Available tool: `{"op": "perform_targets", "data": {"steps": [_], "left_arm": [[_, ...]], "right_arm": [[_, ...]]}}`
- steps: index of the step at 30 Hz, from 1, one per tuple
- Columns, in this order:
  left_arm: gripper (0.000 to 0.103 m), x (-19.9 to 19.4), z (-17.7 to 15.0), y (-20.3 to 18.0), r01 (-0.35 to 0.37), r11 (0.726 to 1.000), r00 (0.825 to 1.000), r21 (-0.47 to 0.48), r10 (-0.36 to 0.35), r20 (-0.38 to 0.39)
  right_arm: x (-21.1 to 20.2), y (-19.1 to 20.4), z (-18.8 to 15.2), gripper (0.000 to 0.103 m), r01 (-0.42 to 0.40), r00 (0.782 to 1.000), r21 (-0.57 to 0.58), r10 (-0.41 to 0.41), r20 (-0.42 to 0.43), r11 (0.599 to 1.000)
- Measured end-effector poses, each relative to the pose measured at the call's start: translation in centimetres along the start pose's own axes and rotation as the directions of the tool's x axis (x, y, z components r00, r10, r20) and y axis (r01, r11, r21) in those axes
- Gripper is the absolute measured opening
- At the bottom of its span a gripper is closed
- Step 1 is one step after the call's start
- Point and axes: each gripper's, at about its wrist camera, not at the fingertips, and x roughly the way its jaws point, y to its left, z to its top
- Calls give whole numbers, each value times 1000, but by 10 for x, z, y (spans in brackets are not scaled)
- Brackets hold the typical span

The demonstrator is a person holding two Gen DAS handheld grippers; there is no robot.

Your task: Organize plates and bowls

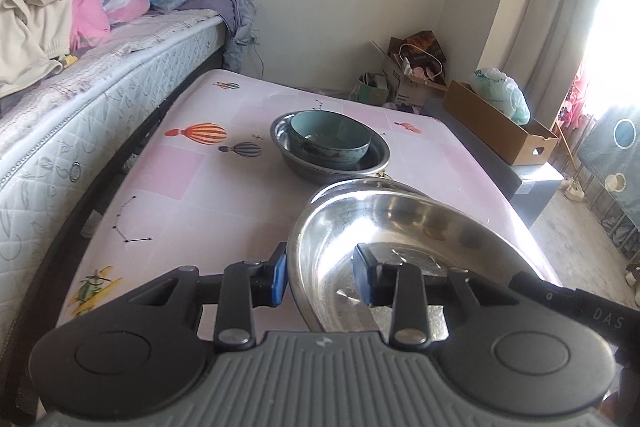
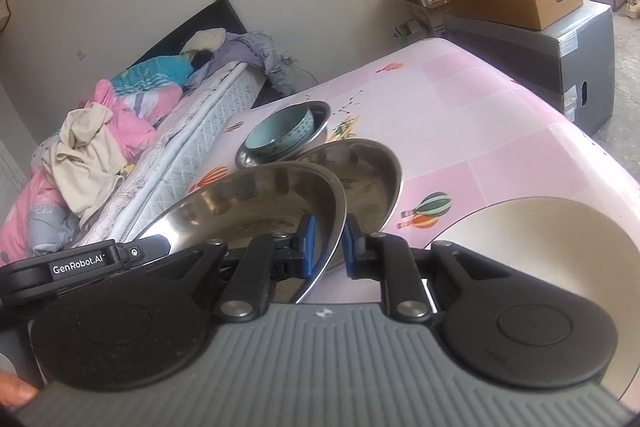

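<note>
**A:** Right now our right gripper (image 2: 329, 247) is clamped on the thin rim of the shiny round stainless-steel bowl (image 2: 248, 199). That bowl sits tilted just in front of both cameras, over the near end of the pink balloon-print table (image 1: 200, 187). Our left gripper (image 1: 320, 277) only straddles the opposite wall. Its outer pad sits against the metal and the inner pad is clear of it, so it's loose and not really holding anything.

**B:** That's what worries us. Polished steel is slick, the wall curves away and the lip is narrow. With one pinch on one edge, the bowl could pivot or slide out, we reckon. And it's already tipped.

**A:** Yep. Just behind it is a second shallow steel bowl (image 2: 368, 175). Past that there's a wide grey steel basin (image 1: 274, 131) with a teal glazed ceramic bowl (image 1: 328, 143) nested inside. If we swing in carelessly, metal hits metal, or worse, it hits the ceramic, which chips.

**B:** The tablecloth looks smooth and glossy too, so anything we bump probably skates. There's also a big cream round dish (image 2: 540, 227) at the near corner, and we can't tell if it's a plate or a bowl. It's right by the edge, so a knock could send it off.

**A:** So we'd get the left pads biting before going any further.
</note>
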Motion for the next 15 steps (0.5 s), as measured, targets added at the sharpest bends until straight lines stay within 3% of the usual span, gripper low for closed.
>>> {"op": "perform_targets", "data": {"steps": [15], "left_arm": [[35,64,11,-11,-5,1000,995,18,7,-99]], "right_arm": [[54,-26,26,18,49,997,20,-48,-61,999]]}}
